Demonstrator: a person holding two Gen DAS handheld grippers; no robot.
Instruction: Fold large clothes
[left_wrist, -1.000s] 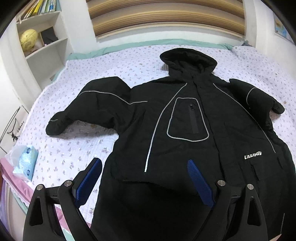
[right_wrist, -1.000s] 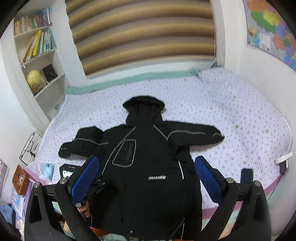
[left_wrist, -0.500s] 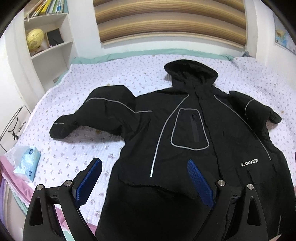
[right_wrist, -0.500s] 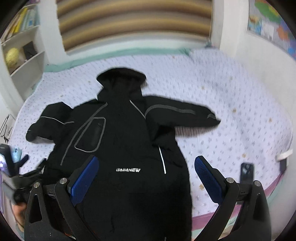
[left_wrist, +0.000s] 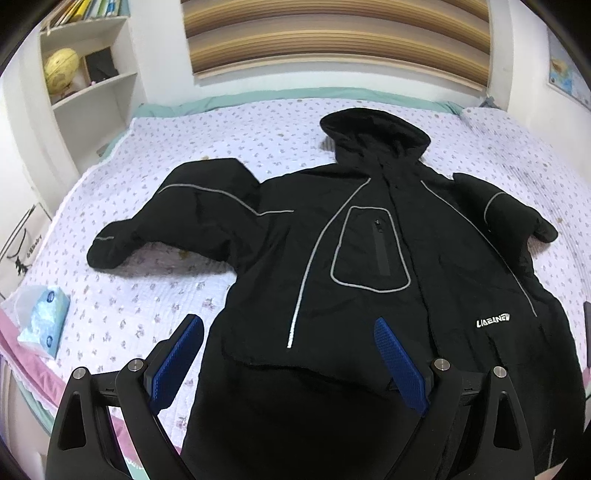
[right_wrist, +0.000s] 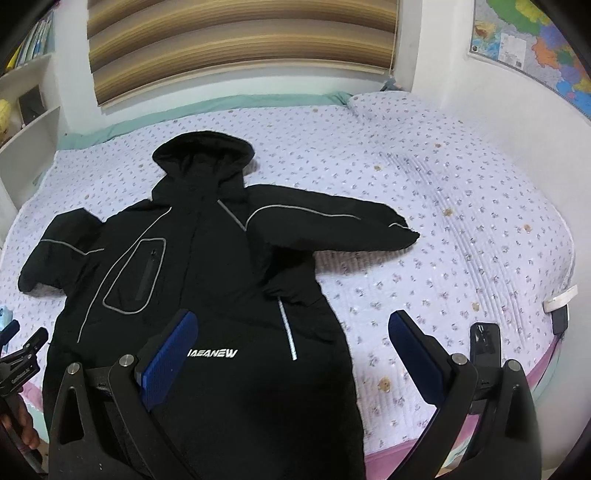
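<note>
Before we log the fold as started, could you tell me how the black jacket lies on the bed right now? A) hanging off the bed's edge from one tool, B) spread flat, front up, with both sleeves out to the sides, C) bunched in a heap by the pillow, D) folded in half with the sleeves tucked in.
B: the black jacket lies spread front up on the bed, a sleeve out to each side; neither open tool holds it.
</note>
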